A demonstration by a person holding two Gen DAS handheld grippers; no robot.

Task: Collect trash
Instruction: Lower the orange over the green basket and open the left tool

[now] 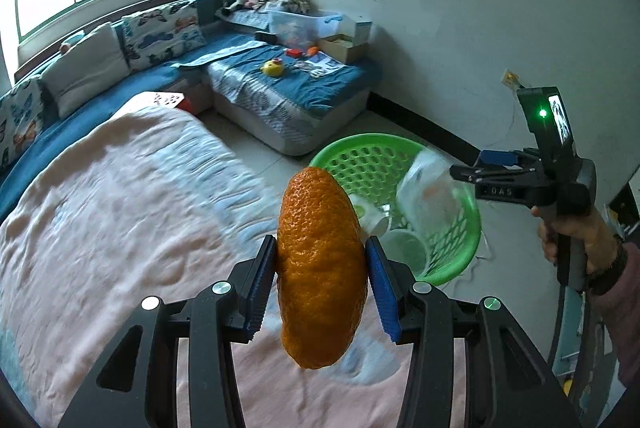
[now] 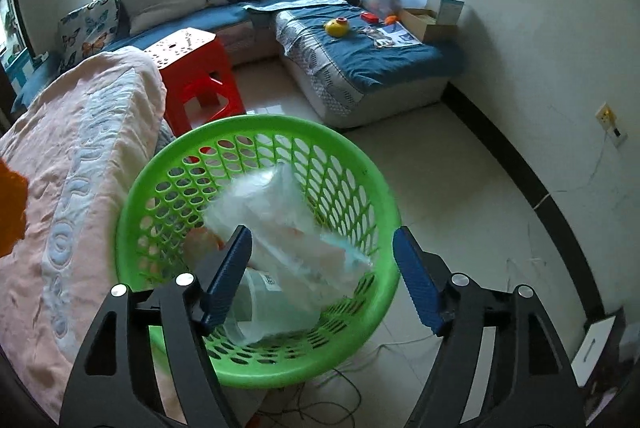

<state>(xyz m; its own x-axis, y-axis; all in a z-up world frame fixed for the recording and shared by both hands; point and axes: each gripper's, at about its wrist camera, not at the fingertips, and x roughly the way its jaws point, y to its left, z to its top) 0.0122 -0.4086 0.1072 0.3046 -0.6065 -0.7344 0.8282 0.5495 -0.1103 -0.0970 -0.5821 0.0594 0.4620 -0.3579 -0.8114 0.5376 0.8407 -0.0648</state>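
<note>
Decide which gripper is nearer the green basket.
Right. The right gripper hangs open directly over the green basket; the left gripper, clamping orange peel, is above the bed.

Left gripper (image 1: 320,284) clamped, tilted downward; right gripper (image 2: 322,276) (hand-held) wide apart, empty.

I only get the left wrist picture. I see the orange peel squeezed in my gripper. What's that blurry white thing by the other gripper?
Observer: From the right wrist view it is a clear plastic bag, blurred, lying loose between the open fingers of the right gripper; the pads don't press on it.
Operator: Is it over the basket?
Observer: Yes, it sits inside the rim of the green basket, above a white cup.
Operator: What's behind the basket?
Observer: A red plastic stool stands on the floor, beside the pink blanket.
</note>
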